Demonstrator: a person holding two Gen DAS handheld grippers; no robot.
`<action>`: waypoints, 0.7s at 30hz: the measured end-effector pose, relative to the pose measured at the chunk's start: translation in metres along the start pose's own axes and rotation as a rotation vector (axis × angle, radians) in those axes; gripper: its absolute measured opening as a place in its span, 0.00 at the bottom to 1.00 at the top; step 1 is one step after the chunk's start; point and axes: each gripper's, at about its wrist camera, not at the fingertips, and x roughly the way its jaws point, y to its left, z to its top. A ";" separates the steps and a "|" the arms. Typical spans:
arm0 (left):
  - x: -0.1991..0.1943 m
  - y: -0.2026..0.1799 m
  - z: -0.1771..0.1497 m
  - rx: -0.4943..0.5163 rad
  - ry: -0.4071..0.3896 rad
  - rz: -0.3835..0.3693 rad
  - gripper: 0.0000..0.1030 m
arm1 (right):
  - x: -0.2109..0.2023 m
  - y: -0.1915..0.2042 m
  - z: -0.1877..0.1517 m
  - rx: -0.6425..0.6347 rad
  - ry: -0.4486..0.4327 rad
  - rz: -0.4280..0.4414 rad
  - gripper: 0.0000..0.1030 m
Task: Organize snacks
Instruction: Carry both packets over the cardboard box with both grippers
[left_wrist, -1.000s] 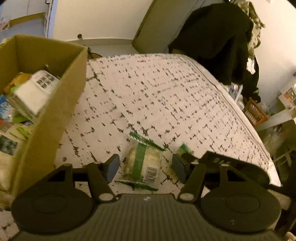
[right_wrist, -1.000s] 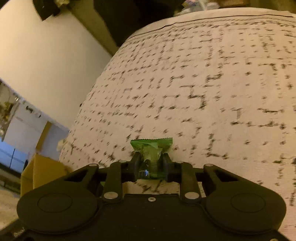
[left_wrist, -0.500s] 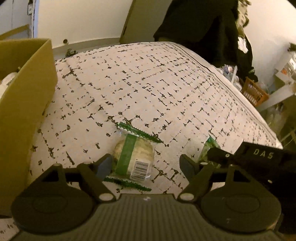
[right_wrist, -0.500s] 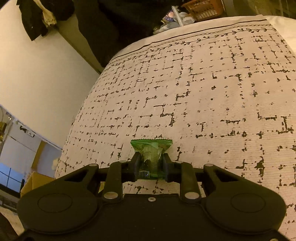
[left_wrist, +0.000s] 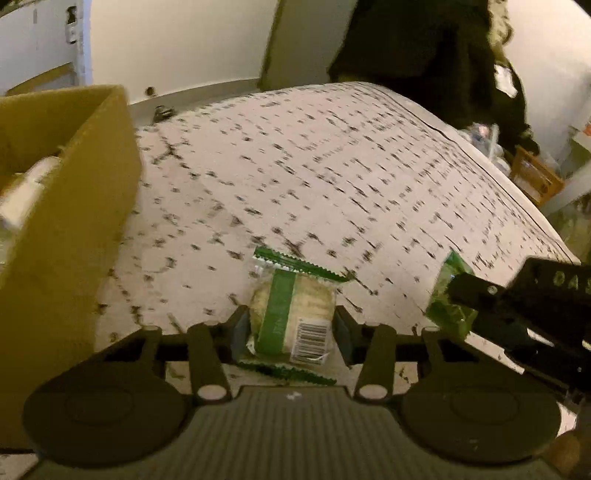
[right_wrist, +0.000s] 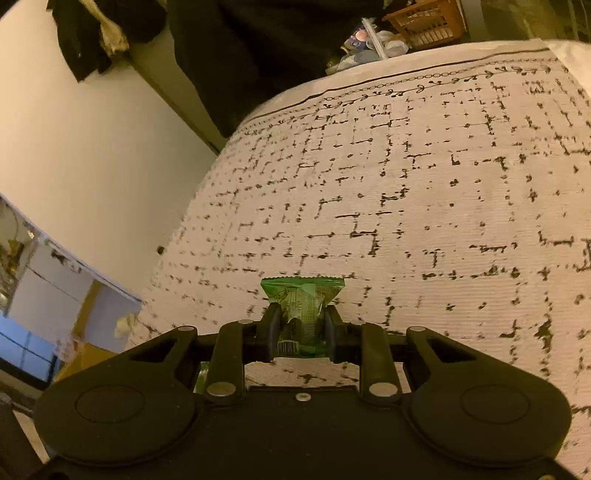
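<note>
A clear-wrapped rice cracker packet (left_wrist: 291, 310) with a green stripe and barcode lies on the patterned bedcover (left_wrist: 332, 166). My left gripper (left_wrist: 290, 328) is closing on it, and both pads touch its sides. My right gripper (right_wrist: 301, 328) is shut on a small green snack packet (right_wrist: 303, 295), held just above the cover. In the left wrist view the right gripper (left_wrist: 465, 295) comes in from the right with that green packet (left_wrist: 448, 299). An open cardboard box (left_wrist: 74, 221) with several snacks inside stands at the left.
Dark clothes (left_wrist: 424, 44) hang past the far end of the bed. A wicker basket (right_wrist: 428, 22) and clutter sit on the floor beyond the bed's edge. A white wall (right_wrist: 92, 166) runs along the far side.
The left gripper's jaws opened wide around the cracker packet, then closed in until the pads met its sides. The right gripper kept its hold on the green packet and barely moved.
</note>
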 end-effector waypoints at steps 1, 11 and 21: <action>-0.006 0.003 0.004 -0.006 -0.008 -0.009 0.45 | -0.001 0.002 -0.001 0.001 -0.001 0.009 0.24; -0.068 0.034 0.032 -0.035 -0.098 -0.027 0.45 | -0.026 0.041 -0.005 -0.060 -0.061 0.078 0.24; -0.124 0.073 0.052 -0.068 -0.181 -0.048 0.45 | -0.041 0.096 -0.017 -0.140 -0.098 0.135 0.24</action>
